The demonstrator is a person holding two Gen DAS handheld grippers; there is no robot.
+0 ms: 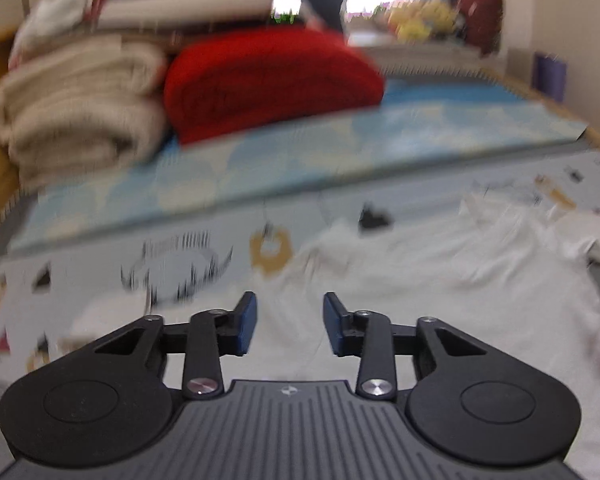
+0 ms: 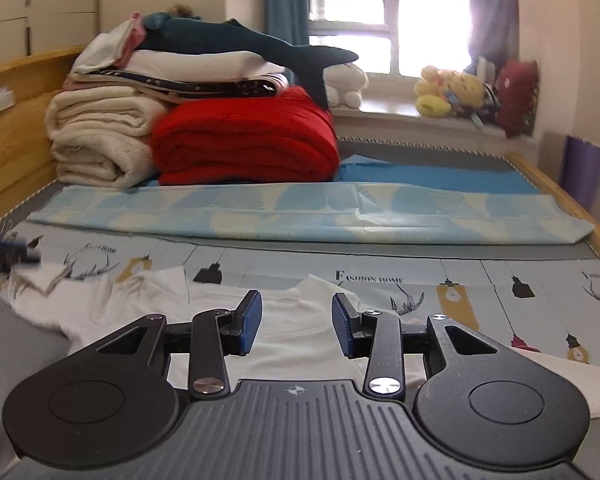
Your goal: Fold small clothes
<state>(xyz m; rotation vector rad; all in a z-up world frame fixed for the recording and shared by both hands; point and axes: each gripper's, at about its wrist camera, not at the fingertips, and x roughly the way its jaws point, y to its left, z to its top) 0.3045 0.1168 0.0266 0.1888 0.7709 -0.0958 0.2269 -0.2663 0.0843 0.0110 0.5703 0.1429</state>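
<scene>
A small white T-shirt (image 2: 300,320) lies spread flat on the patterned bed sheet (image 2: 500,276), its neck toward the window. It also shows in the blurred left wrist view (image 1: 440,280). My right gripper (image 2: 296,326) is open and empty, hovering just above the shirt's chest below the collar. My left gripper (image 1: 290,322) is open and empty, low over the shirt's left part. The left gripper's tip also shows as a dark blur at the left edge of the right wrist view (image 2: 4,254), beside the shirt's left sleeve (image 2: 52,292).
A folded light-blue patterned blanket (image 2: 300,216) lies across the bed behind the shirt. Stacked cream (image 2: 100,140) and red (image 2: 244,140) quilts with a plush shark (image 2: 240,44) stand at the far left. The wooden bed frame (image 2: 560,200) runs along the right. Plush toys (image 2: 448,92) sit on the windowsill.
</scene>
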